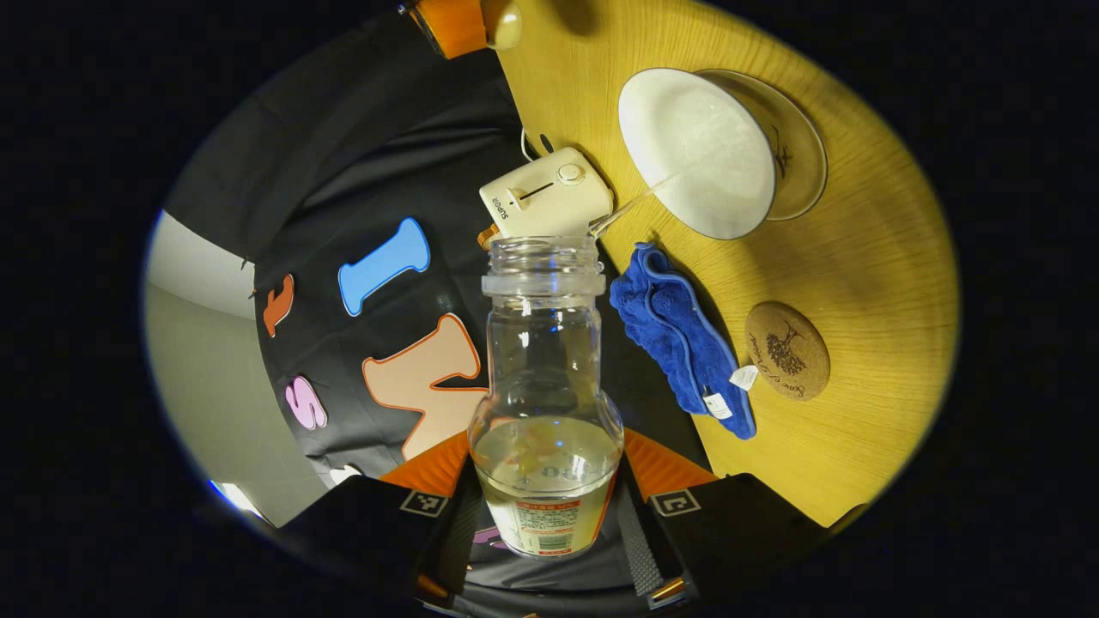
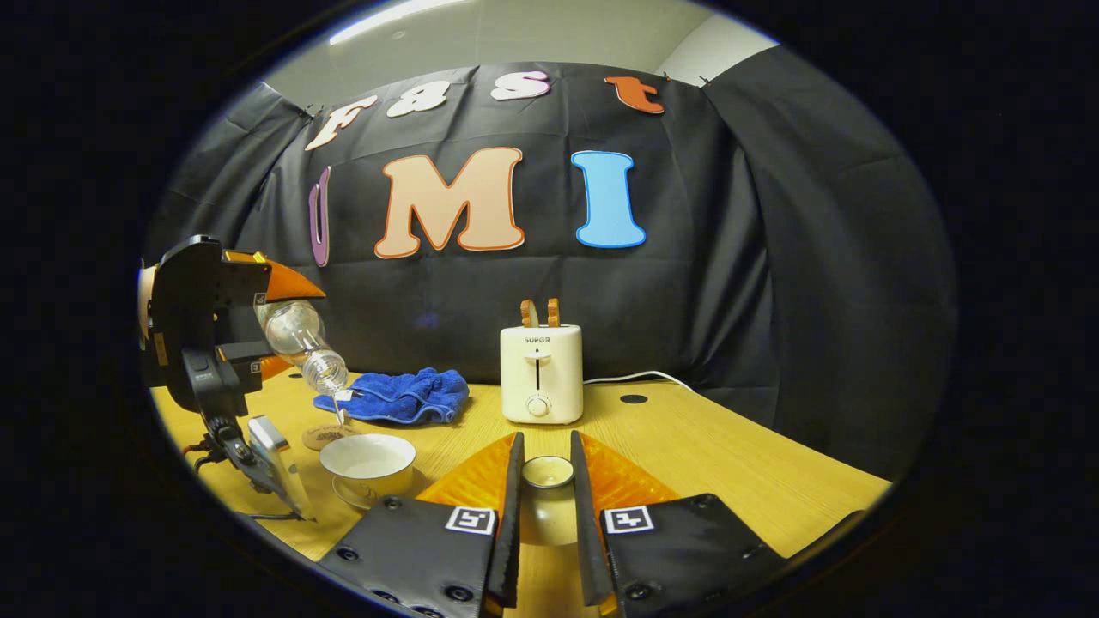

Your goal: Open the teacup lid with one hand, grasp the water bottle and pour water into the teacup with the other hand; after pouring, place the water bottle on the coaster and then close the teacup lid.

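My left gripper [image 1: 547,481] is shut on a clear water bottle [image 1: 546,378], uncapped and tipped over. A thin stream runs from its mouth into the white teacup [image 1: 695,150] on its saucer [image 1: 803,146]. In the right gripper view the same bottle [image 2: 302,342] slants down over the teacup [image 2: 367,459], held by the left gripper [image 2: 258,313]. My right gripper [image 2: 546,459] is shut on the cream teacup lid [image 2: 548,506], held above the table to the cup's right. A round cork coaster [image 1: 787,350] lies bare beside the cup.
A blue cloth [image 1: 683,343] lies between the coaster and a cream toaster [image 1: 545,196] near the wall. A small stand with a phone-like device [image 2: 273,463] is at the table's left edge. The wooden table [image 2: 730,463] stretches to the right.
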`<action>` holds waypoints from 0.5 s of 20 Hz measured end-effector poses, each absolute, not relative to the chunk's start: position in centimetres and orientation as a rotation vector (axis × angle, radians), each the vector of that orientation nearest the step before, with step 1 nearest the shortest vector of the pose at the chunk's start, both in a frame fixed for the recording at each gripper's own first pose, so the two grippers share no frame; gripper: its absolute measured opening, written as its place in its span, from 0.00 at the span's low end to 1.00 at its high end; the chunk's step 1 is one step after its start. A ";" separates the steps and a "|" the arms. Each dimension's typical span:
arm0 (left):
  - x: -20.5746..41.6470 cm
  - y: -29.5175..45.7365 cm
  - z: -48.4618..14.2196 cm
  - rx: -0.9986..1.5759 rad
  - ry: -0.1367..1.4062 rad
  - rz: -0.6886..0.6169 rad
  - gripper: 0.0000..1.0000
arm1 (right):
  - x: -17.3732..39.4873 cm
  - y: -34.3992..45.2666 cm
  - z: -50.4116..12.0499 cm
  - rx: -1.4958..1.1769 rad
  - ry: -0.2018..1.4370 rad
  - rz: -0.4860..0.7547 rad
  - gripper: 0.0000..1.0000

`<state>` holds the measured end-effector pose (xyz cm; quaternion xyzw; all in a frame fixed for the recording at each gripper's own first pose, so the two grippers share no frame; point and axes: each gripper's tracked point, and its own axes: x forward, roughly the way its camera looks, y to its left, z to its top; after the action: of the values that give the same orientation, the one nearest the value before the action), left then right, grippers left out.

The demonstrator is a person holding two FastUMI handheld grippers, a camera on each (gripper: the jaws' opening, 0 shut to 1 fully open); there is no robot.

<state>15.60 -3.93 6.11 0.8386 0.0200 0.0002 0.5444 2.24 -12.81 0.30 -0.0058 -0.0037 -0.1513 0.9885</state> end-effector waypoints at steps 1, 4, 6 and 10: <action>15.7 -3.9 5.6 1.940 0.050 -0.009 0.70 | 2.2 -12.8 0.3 -0.011 -0.007 -0.304 0.32; 15.5 -3.5 3.9 1.756 0.063 -0.036 0.70 | 2.2 -12.8 0.3 -0.012 -0.007 -0.303 0.32; 15.3 -3.3 2.6 1.590 0.085 -0.059 0.69 | 2.2 -12.8 0.4 -0.012 -0.007 -0.303 0.31; 15.0 -2.7 1.9 1.272 0.096 -0.070 0.69 | 2.2 -12.8 0.4 -0.012 -0.007 -0.303 0.31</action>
<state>15.02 -2.74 1.93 0.5938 0.0447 -0.0327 0.8027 2.19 -12.80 0.37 -0.0058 -0.0035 -0.1511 0.9885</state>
